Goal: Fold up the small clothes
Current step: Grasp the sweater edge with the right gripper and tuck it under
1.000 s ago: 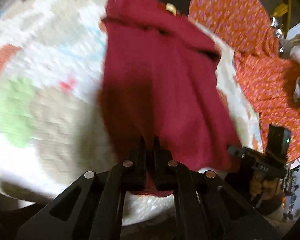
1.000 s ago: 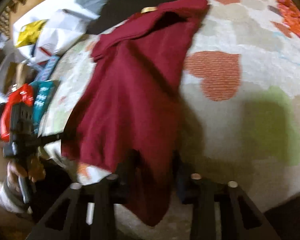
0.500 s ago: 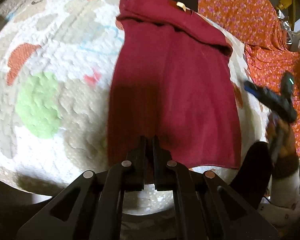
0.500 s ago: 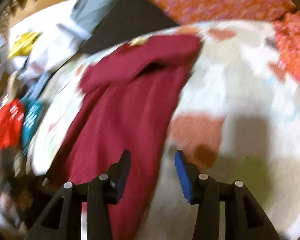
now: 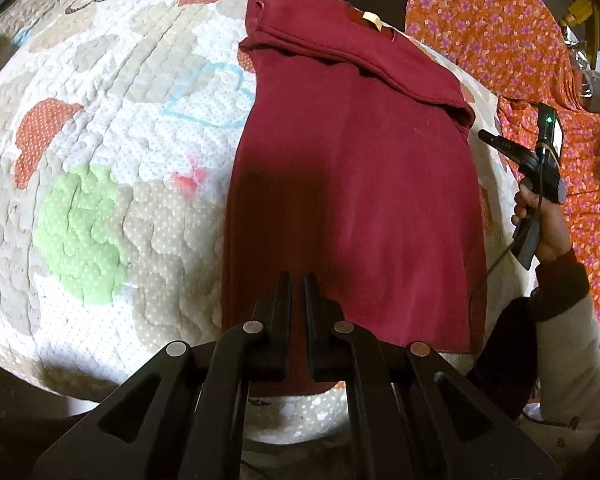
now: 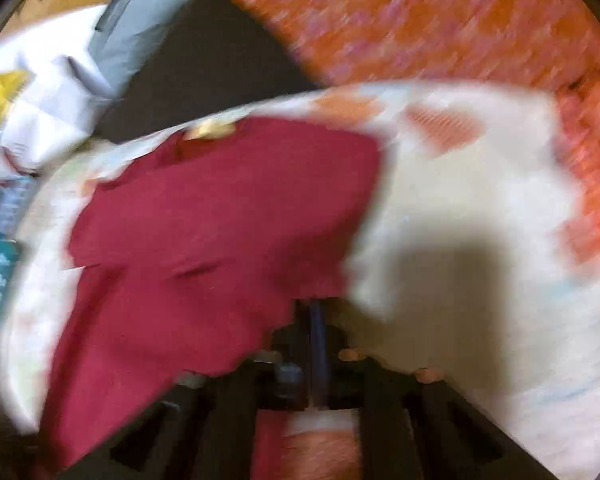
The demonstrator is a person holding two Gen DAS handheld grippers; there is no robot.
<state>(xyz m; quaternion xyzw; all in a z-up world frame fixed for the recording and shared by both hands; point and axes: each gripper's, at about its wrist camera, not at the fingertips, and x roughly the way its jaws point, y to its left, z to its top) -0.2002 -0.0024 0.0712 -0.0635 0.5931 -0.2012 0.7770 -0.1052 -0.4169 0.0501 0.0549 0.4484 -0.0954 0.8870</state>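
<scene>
A dark red shirt [image 5: 352,184] lies lengthwise on a quilted mat [image 5: 100,128], its top edge folded over with a tan label [image 5: 372,21]. My left gripper [image 5: 297,280] is shut on the shirt's near hem. The right gripper shows in the left wrist view [image 5: 486,135], held in a hand at the shirt's right edge, near the folded shoulder. In the blurred right wrist view the shirt [image 6: 204,240] fills the left half, and my right gripper [image 6: 314,312] looks shut at the shirt's right edge; I cannot tell if cloth is between the fingers.
An orange flowered cloth [image 5: 500,40] lies beyond the mat on the right and also shows in the right wrist view [image 6: 420,24]. White and yellow papers [image 6: 28,92] and a grey item [image 6: 140,20] lie at the far left there.
The right gripper let go of the hem, opened, moved up along the shirt's right side and closed again. The shirt settled flat. The left gripper stayed shut on the hem.
</scene>
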